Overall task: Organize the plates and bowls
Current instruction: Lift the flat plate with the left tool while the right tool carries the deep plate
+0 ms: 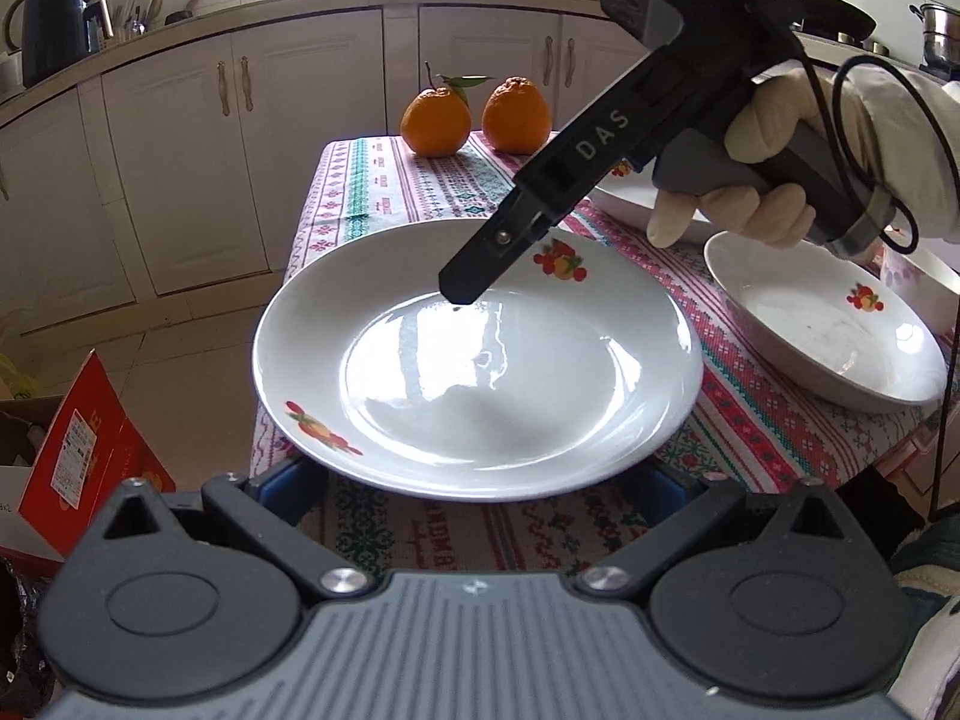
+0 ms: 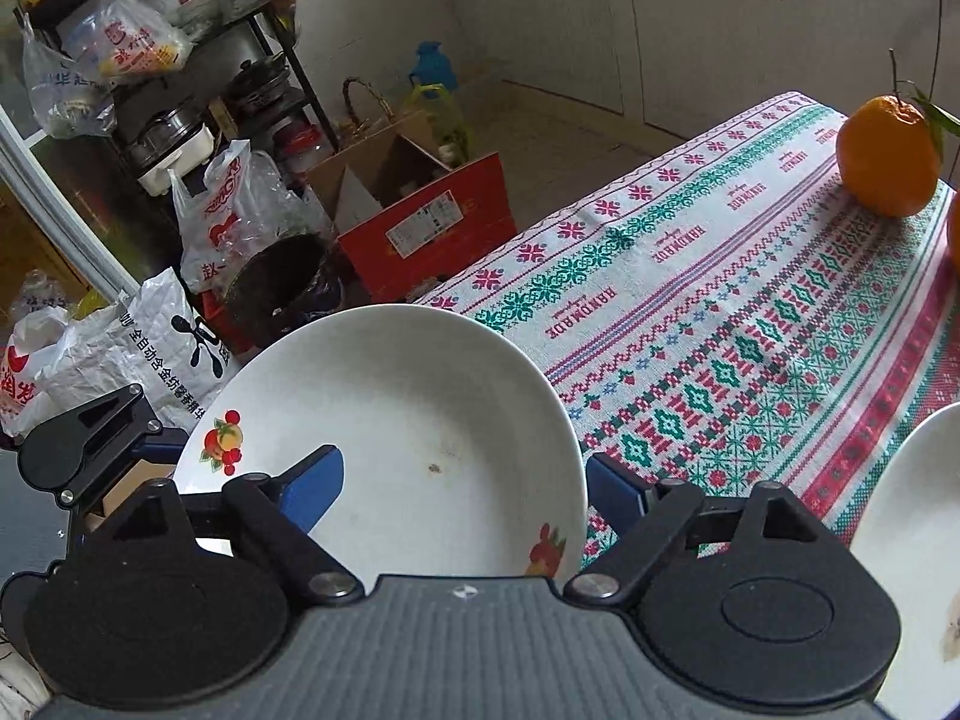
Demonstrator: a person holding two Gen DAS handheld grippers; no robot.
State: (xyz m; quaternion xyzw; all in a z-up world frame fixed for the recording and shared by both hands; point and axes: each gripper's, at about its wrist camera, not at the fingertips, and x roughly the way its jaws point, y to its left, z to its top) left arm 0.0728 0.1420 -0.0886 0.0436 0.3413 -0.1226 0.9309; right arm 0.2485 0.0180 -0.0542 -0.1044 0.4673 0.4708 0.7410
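Note:
A white plate with fruit prints (image 1: pixel 480 360) sits at the near left corner of the patterned tablecloth (image 1: pixel 384 180), partly over the edge. My left gripper (image 1: pixel 474 486) is open wide, its blue pads under and beside the plate's near rim. My right gripper (image 2: pixel 462 486) is open, straddling the plate's far rim (image 2: pixel 396 432): one blue pad (image 2: pixel 312 480) lies over the plate's inside, the other outside. Its finger shows from outside in the left wrist view (image 1: pixel 474 276). A second fruit-print plate (image 1: pixel 828 330) lies to the right, another white dish (image 1: pixel 636 192) behind it.
Two oranges (image 1: pixel 474 117) stand at the far end of the table; one shows in the right wrist view (image 2: pixel 888 162). A bowl's rim (image 1: pixel 918 276) shows at far right. A red carton (image 2: pixel 420 222), bags and a dark bucket (image 2: pixel 282 288) stand on the floor left of the table.

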